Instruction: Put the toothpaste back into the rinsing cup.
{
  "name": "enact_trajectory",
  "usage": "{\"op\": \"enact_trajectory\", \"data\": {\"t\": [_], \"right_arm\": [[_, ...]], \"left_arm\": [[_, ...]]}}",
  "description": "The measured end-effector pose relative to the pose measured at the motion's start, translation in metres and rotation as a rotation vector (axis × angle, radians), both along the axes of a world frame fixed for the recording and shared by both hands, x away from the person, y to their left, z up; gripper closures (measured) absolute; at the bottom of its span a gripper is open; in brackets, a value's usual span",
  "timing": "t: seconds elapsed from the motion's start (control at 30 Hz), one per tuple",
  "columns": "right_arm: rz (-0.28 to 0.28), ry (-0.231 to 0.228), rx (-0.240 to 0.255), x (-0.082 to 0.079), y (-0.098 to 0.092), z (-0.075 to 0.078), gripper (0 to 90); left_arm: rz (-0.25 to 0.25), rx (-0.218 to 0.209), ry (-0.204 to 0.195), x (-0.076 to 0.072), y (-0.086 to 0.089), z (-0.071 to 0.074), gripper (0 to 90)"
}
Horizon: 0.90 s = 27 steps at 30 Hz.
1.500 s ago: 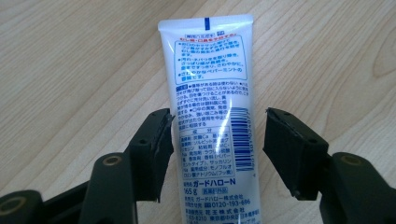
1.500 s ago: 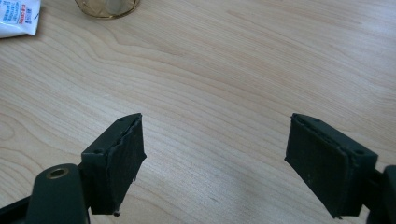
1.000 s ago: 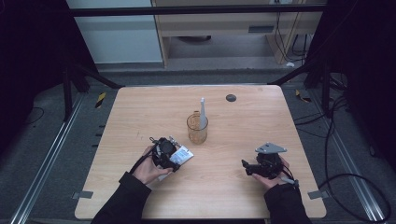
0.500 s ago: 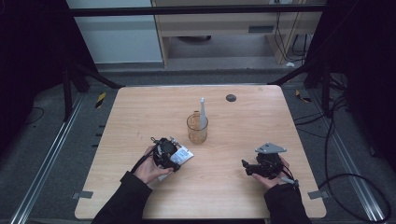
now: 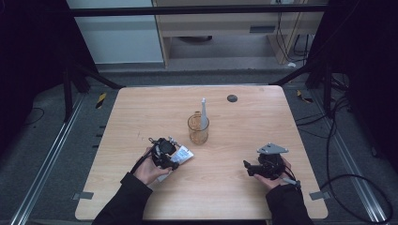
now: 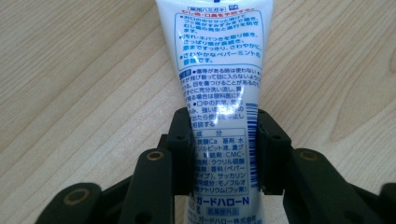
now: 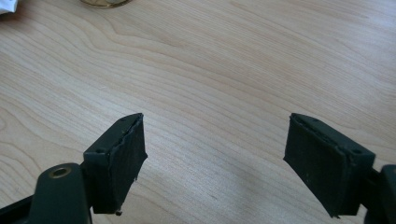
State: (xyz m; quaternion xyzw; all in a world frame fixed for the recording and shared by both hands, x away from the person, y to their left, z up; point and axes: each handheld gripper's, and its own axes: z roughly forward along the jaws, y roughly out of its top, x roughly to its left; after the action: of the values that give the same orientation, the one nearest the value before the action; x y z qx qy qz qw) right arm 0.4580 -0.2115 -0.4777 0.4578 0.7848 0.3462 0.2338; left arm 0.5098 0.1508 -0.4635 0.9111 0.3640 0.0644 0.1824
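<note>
A white toothpaste tube (image 6: pixel 215 56) with blue print lies flat on the wooden table (image 5: pixel 141 112). My left gripper (image 6: pixel 224 126) has just been closing on it, and both pads now press on the sides of its lower part. In the high view the left gripper (image 5: pixel 172 157) sits at the table's front left with the tube (image 5: pixel 184 154) sticking out toward the glass. My right gripper (image 5: pixel 248 168) rests at the front right and points left. Its jaws (image 7: pixel 215 140) stand wide open over bare wood.
A clear glass cup (image 5: pixel 198 130) stands at the table's middle with a slender white thing (image 5: pixel 204 111) upright in it. A small dark round thing (image 5: pixel 232 98) lies near the far edge. The glass's base (image 7: pixel 105 2) shows at the top of the right gripper view.
</note>
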Motion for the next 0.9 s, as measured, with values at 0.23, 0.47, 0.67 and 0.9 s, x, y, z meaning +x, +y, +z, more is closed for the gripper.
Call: {"op": "enact_trajectory", "data": {"t": [0.23, 0.47, 0.67, 0.9], "right_arm": [[-0.006, 0.002, 0.001, 0.000, -0.002, 0.000, 20.3], [-0.013, -0.002, 0.003, -0.001, -0.004, 0.000, 20.3], [-0.015, -0.005, 0.004, -0.001, -0.004, 0.001, 20.3], [-0.021, -0.005, 0.005, -0.001, -0.005, 0.000, 20.2]], "left_arm": [[0.003, -0.014, -0.017, -0.003, 0.003, 0.006, 66.5], [0.026, -0.097, -0.110, -0.010, 0.014, 0.034, 67.3], [0.064, -0.143, -0.168, -0.011, 0.026, 0.047, 67.6], [0.115, -0.187, -0.220, -0.011, 0.036, 0.055, 67.8]]}}
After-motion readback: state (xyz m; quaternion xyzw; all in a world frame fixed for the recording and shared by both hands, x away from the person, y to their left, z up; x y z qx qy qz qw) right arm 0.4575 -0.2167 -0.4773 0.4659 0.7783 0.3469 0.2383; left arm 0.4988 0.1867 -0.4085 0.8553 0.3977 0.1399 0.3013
